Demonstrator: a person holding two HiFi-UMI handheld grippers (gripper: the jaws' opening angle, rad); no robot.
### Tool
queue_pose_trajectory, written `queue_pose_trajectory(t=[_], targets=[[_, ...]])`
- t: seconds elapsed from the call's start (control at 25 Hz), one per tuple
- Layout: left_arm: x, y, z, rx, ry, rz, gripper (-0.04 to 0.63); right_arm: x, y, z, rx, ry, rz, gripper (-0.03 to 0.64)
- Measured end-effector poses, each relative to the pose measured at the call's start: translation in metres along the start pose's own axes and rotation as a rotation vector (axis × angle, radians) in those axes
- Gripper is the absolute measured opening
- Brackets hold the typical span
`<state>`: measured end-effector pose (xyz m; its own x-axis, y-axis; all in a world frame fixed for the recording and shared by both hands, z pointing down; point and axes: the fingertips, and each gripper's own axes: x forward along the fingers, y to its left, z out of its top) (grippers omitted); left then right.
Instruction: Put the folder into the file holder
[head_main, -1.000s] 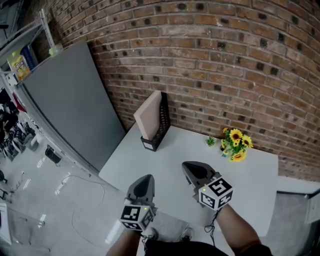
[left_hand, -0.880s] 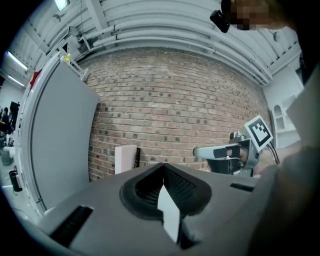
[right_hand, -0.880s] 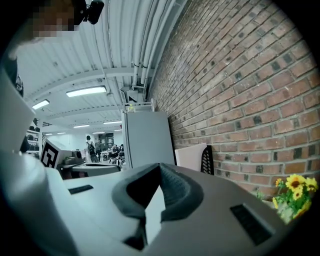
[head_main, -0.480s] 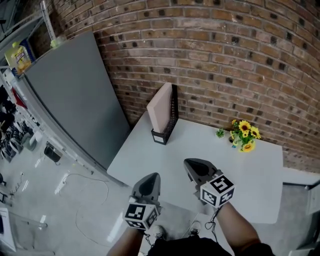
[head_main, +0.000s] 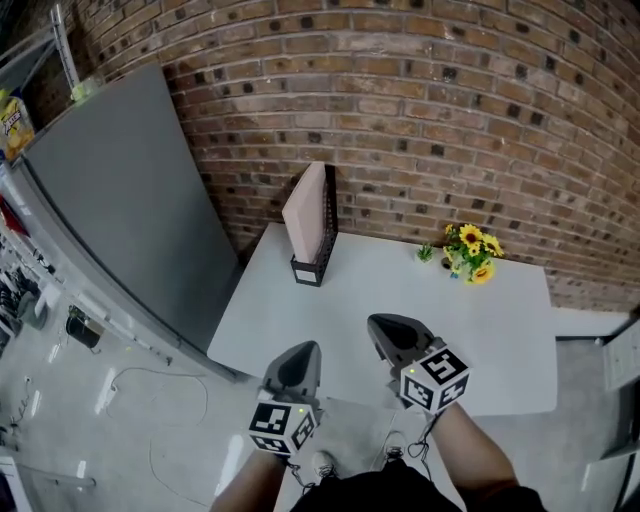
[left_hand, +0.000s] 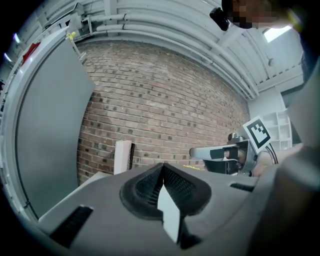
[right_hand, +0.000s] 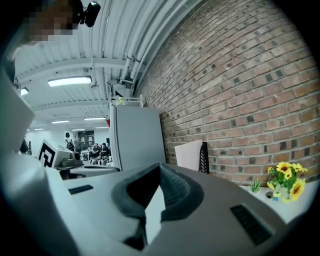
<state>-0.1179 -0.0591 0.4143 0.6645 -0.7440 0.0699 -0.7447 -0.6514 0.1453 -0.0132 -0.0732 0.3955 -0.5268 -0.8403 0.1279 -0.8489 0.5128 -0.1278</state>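
Two grippers are held side by side at the near edge of the white table (head_main: 505, 335), both clenched and empty: the jaws of the left gripper (head_main: 303, 350) are pressed together with nothing between them, and those of the right gripper (head_main: 383, 333) likewise. The pink folder (head_main: 305, 210) is seen ahead of both, well apart from them and slightly left of the left gripper's line, standing upright inside the black file holder (head_main: 328, 222) beside the brick wall (head_main: 450, 120). Sunflowers (head_main: 470, 255) are placed ahead and right of the right gripper.
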Motion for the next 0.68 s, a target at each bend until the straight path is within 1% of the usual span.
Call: queue_pose_trajectory(t=[0.24, 0.68], targets=[[-0.001, 0.003, 0.001, 0.006, 0.01, -0.059, 0.006, -0.002, 0.004, -0.001, 0.009, -0.011, -0.057, 0.003], [0.006, 0.011, -0.003, 0.01, 0.02, -0.1, 0.006, 0.003, 0.0, -0.002, 0.02, -0.023, -0.1, 0.003]])
